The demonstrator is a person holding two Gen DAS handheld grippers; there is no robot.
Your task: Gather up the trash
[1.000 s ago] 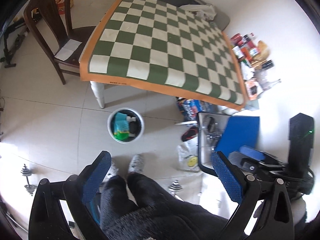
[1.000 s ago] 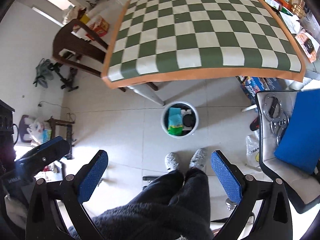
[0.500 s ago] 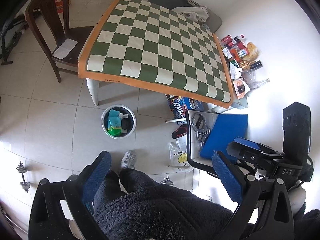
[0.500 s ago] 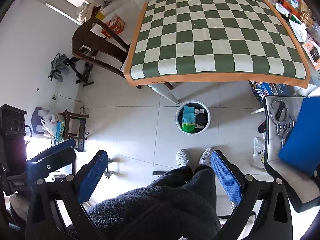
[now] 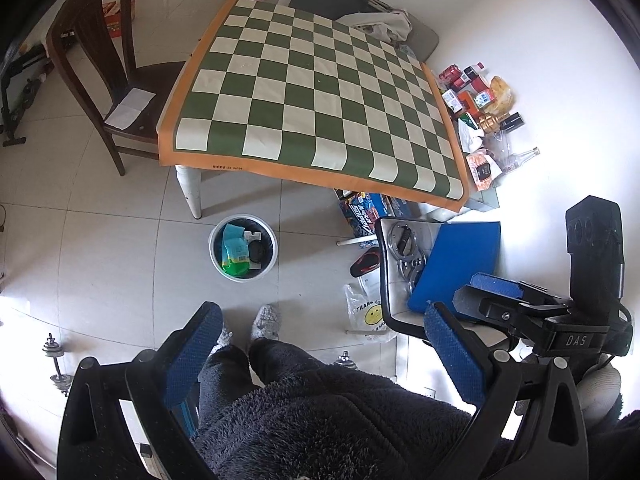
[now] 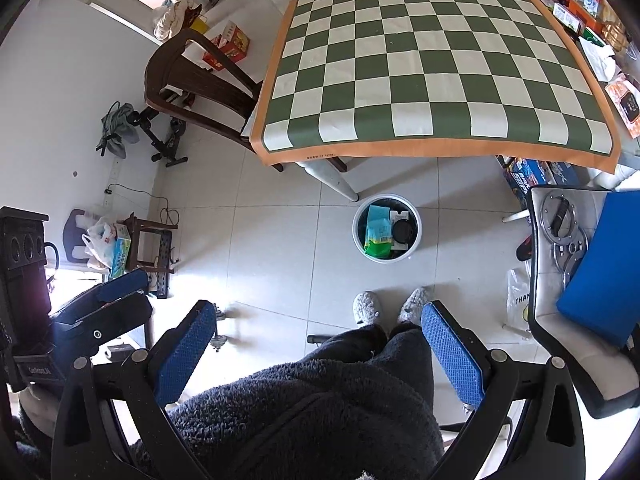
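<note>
A white trash bin (image 5: 216, 256) (image 6: 416, 240) stands on the tiled floor by the table leg, holding a green packet (image 5: 234, 250) (image 6: 377, 232) and dark rubbish. My left gripper (image 5: 320, 348) is open and empty, held high over the person's dark fleece legs. My right gripper (image 6: 318, 346) is open and empty too, at the same height. The green-and-white checked table top (image 5: 312, 96) (image 6: 424, 64) carries nothing that I can see. In the left wrist view the right gripper shows at the right edge.
A dark wooden chair (image 5: 100, 80) with a paper on its seat stands left of the table. A white chair (image 6: 580, 280) with a blue cushion and metal rings is at the right. Packets and bottles (image 5: 480, 112) line the wall. A plastic bag (image 5: 366, 312) and dumbbells (image 5: 56, 360) lie on the floor.
Both grippers have risen and drawn back from the table, so the bin and table look smaller. Both stay open and empty.
</note>
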